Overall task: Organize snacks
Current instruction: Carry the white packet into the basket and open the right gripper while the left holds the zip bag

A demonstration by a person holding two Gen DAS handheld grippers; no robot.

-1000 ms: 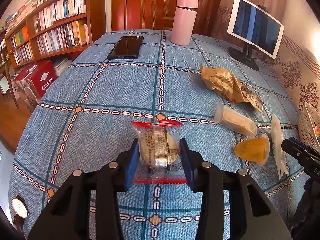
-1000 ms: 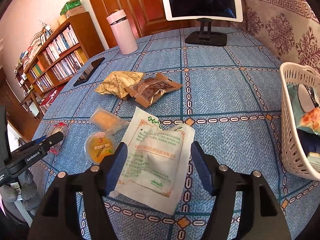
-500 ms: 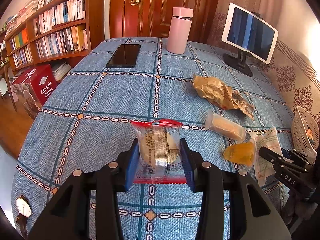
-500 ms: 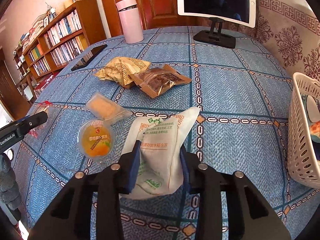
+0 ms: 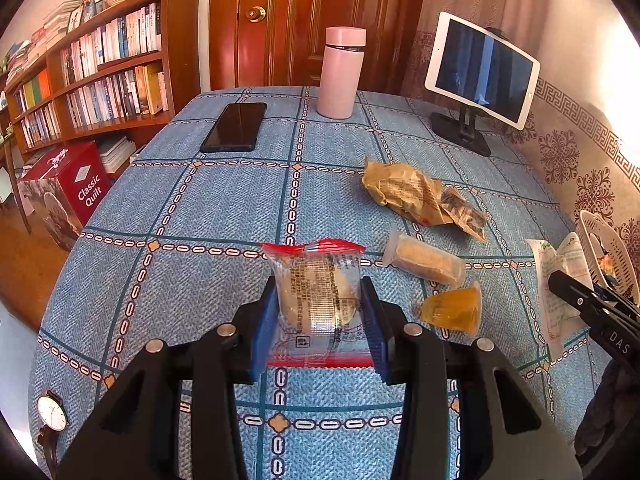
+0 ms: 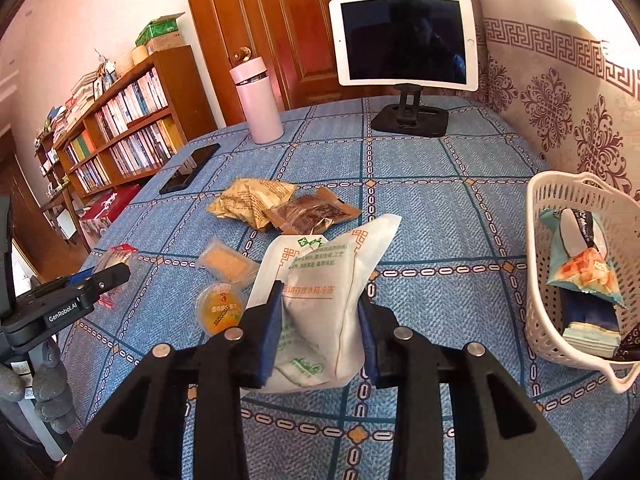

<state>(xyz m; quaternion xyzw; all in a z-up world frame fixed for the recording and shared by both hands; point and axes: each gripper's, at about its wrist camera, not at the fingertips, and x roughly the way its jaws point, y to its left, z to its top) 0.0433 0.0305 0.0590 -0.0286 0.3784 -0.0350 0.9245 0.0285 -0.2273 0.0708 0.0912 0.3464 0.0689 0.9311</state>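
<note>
my left tongs (image 5: 320, 320) clamped on clear red-edged cake pack (image 5: 316, 284), my right tongs (image 6: 320, 328) pinching white pouch (image 6: 324, 292), white basket (image 6: 536, 280) near right on bench (image 6: 440, 220)

**A:** what's the room like?

**B:** Cozy study vibe. Reddish wooden door (image 5: 280, 24) with a brass knob at the back, wooden bookshelf (image 5: 92, 76) crammed with books along the left wall, boxes and a basket on top. Wood floor (image 5: 24, 264), with a red "Classic Quilt" box (image 5: 76, 188) sitting on it by the shelf.

**A:** and the walls? light?

**B:** Plain pale wall (image 6: 80, 20) on the left. Right side has a beige covering (image 6: 560, 92) with dark red medallions and a key-pattern border. Table (image 5: 224, 208) wears a blue checked cloth. Bright daylight, blown out top right.
</note>
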